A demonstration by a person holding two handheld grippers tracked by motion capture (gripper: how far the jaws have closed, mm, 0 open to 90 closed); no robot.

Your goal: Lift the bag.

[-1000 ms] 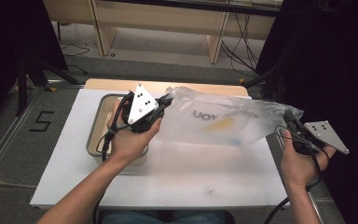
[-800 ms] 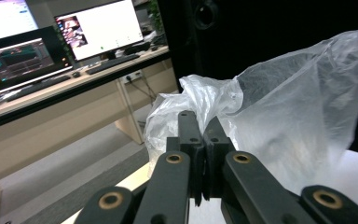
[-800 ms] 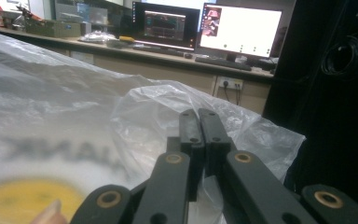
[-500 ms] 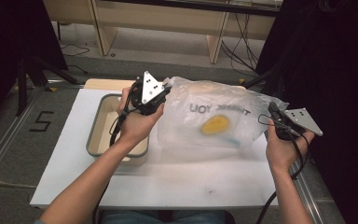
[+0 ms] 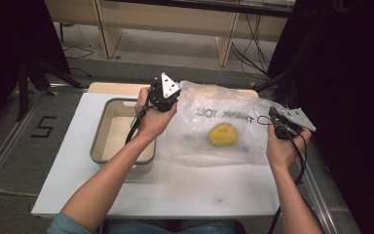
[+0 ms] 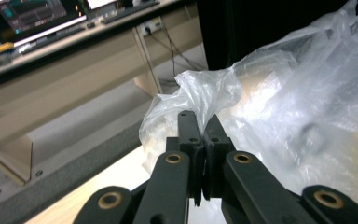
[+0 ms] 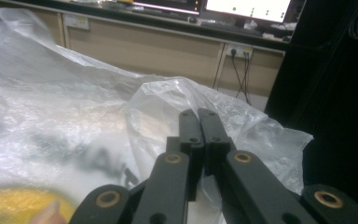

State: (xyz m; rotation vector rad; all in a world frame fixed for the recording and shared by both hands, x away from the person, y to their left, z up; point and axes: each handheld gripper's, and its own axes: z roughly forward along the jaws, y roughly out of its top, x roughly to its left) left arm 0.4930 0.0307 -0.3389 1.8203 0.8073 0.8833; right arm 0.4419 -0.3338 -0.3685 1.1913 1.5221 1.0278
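Bag (image 5: 224, 129) stretched flat over the table (image 5: 73, 165), just right of the tray (image 5: 97, 141). Left gripper (image 5: 171, 104) clamped tight on the bag's corner nearest the tray; plastic bunches out past the jaw tips in the left gripper view (image 6: 200, 126). Right gripper (image 5: 274, 118) pinched shut on the bag's far edge, well away from the tray, film caught between the jaws (image 7: 199, 122). Yellow lump (image 5: 223, 133) sits inside the bag, mid-sheet.
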